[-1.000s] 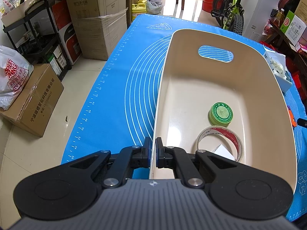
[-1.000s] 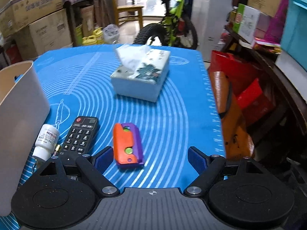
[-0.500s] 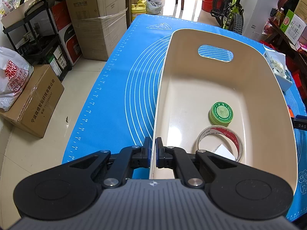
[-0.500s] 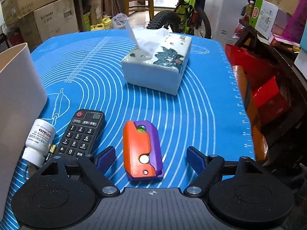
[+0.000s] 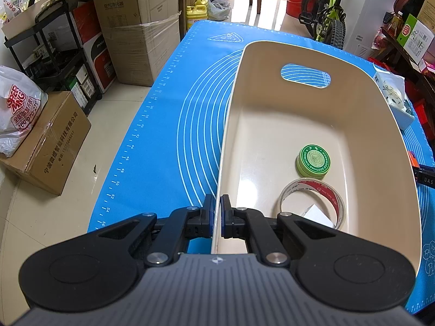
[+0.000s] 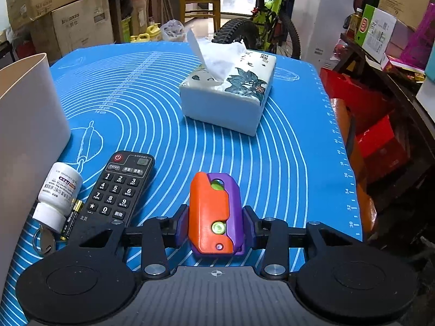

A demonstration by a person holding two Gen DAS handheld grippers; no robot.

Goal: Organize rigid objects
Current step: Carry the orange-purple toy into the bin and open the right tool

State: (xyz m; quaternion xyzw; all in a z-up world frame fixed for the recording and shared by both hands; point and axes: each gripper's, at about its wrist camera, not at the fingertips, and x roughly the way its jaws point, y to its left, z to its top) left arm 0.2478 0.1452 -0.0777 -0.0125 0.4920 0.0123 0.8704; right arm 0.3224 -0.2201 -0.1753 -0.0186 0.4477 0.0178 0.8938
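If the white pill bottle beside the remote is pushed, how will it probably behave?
The white pill bottle lies on its side, so it would probably roll. It looks small and plastic, likely light. The battery lying against it may move with it.

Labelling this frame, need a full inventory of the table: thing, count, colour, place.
bin: 1, cream, on the mat's left part
ointment tin: 1, green, in bin
tape roll: 1, clear with red print, in bin
mat: 1, blue, covers table
tissue box: 1, white with leaf print, far on the mat
remote control: 1, black, right of pill bottle
pill bottle: 1, white, lying beside bin
battery: 1, black and gold, between bottle and remote
toy: 1, orange and purple, between right pads
left gripper: shut on bin wall
right gripper: jaws just closed, pads at the toy's sides
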